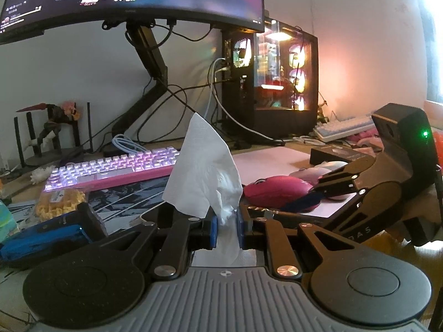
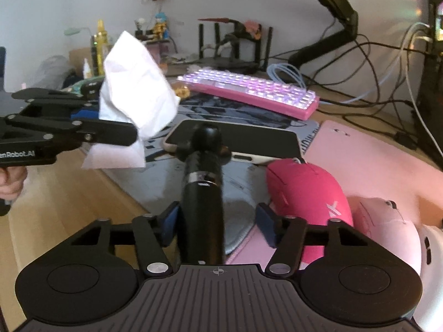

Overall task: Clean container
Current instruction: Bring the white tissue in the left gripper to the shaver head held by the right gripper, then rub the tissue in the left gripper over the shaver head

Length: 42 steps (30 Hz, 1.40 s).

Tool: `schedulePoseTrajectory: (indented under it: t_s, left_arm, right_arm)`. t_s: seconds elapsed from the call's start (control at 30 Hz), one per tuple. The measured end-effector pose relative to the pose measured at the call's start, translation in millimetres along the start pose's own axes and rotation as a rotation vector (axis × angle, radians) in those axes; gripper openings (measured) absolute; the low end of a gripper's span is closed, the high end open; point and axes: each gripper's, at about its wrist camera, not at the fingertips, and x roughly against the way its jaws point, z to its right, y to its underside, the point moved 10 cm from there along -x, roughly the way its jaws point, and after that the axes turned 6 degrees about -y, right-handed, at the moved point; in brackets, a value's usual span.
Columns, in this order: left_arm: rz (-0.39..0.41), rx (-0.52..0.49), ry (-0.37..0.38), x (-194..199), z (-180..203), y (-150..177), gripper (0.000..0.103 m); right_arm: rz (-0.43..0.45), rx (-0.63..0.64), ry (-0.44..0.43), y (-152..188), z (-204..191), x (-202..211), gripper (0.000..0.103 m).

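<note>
Left gripper [image 1: 227, 228] pinches a white tissue [image 1: 203, 171] above the desk [image 2: 63, 191], right gripper [image 2: 218, 225] is wide open around a black spray bottle [image 2: 203, 191] lying between its jaws, phone [image 2: 235, 138] just ahead, magenta mouse [image 2: 307, 193] beside it, pink keyboard [image 2: 249, 91] behind.

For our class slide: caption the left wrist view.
Left claw pinches a white tissue above a cluttered desk.
</note>
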Motion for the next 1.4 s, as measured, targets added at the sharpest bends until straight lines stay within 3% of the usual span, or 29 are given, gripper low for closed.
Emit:
schedulePoseTrajectory:
  t_s: [0.07, 0.37, 0.6, 0.93, 1.1, 1.33, 1.4]
  left_arm:
    - [0.002, 0.000, 0.002, -0.5, 0.9, -0.4, 0.017]
    - [0.023, 0.043, -0.034, -6.9, -2.9, -5.5, 0.017]
    - [0.004, 0.044, -0.033, -12.1, -3.0, -4.9, 0.017]
    - [-0.003, 0.020, -0.013, -15.9, 4.3, -4.6, 0.017]
    - [0.000, 0.004, 0.043, -22.6, 19.6, -7.6, 0.017]
    - [-0.013, -0.012, 0.086, -34.7, 33.3, -10.1, 0.017]
    - [-0.015, -0.009, 0.089, -36.1, 36.3, -7.6, 0.017]
  right_arm:
    - [0.002, 0.004, -0.015, -2.4, -0.1, -2.3, 0.051]
    - [0.007, 0.061, -0.010, -17.1, -3.9, -19.9, 0.040]
    - [0.014, 0.162, 0.077, -15.4, -14.8, -16.5, 0.040]
    - [0.014, 0.089, 0.049, -3.2, 0.7, 2.9, 0.043]
    - [0.010, 0.054, 0.036, -2.5, 5.5, 2.8, 0.052]
    - [-0.021, 0.003, -0.020, 1.4, 9.6, -1.6, 0.091]
    - [-0.032, 0.016, -0.016, 2.4, 7.2, -2.9, 0.095]
